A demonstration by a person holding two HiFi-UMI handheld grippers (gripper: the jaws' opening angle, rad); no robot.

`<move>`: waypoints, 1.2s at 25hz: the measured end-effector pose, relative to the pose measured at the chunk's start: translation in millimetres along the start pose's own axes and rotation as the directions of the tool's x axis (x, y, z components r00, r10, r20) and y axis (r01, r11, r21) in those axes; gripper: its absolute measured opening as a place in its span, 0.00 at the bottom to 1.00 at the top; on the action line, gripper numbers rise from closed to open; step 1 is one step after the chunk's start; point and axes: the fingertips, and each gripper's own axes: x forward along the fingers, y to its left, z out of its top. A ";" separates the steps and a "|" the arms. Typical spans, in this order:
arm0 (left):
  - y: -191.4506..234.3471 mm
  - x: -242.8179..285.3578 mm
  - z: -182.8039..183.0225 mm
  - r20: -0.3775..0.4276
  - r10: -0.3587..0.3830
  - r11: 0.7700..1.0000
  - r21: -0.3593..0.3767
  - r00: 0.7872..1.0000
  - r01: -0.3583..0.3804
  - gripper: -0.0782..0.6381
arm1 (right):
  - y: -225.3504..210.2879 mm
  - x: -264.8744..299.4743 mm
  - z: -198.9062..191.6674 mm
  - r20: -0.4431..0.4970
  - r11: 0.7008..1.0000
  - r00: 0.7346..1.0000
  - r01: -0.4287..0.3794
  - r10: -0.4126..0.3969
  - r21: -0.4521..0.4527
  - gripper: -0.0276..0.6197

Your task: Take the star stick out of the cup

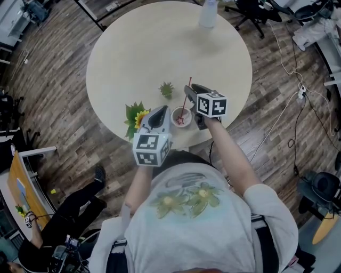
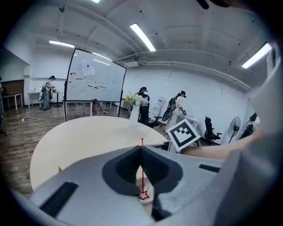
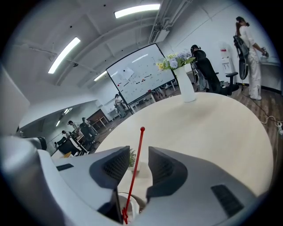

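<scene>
A small white cup (image 1: 181, 116) stands near the front edge of the round table (image 1: 160, 48). A thin red star stick (image 1: 186, 98) leans up out of the cup, its star (image 2: 143, 194) down inside. My right gripper (image 1: 189, 91) is open around the stick's upper half. In the right gripper view the stick (image 3: 135, 172) rises through the gap of my right gripper (image 3: 138, 154), close to the left finger, with the cup (image 3: 132, 205) below. My left gripper (image 1: 166, 113) is shut, its tips at the cup's left rim. The cup (image 2: 146, 198) shows beneath the closed tips of my left gripper (image 2: 141, 150); whether they pinch the rim is unclear.
A small green plant (image 1: 166, 89) and a sunflower with leaves (image 1: 136, 118) sit on the table close to the cup. A white vase (image 1: 208, 13) stands at the far edge. Office chairs, cables and people are around the table.
</scene>
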 end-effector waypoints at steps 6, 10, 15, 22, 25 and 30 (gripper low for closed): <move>2.3 3.5 -3.7 -0.008 0.000 1.000 -0.003 1.000 0.000 0.11 | -2.1 4.2 -4.3 -0.005 1.000 1.000 -0.007 0.007 0.001 0.20; 2.1 3.3 -5.5 -0.014 -0.007 1.000 -0.001 1.000 0.007 0.11 | -0.3 5.9 -5.6 -0.007 1.000 1.000 -0.005 0.005 0.003 0.16; 4.0 4.3 -7.9 -0.027 -0.018 1.000 0.003 0.999 0.018 0.11 | -0.2 6.6 -8.1 -0.016 1.000 1.000 -0.001 0.001 0.012 0.12; 9.8 7.0 -9.6 -0.039 -0.038 0.999 0.002 0.998 0.039 0.11 | 5.0 7.3 -7.2 -0.016 1.000 1.000 -0.006 0.006 0.015 0.09; 10.7 6.4 -8.6 -0.042 -0.053 0.999 0.005 0.998 0.053 0.11 | 10.0 4.4 -6.5 -0.011 1.000 1.000 -0.006 0.007 0.010 0.09; 13.7 4.8 -7.4 -0.047 -0.073 0.997 0.009 0.996 0.074 0.11 | 20.5 -1.1 -5.3 0.001 1.000 1.000 -0.008 0.008 -0.003 0.08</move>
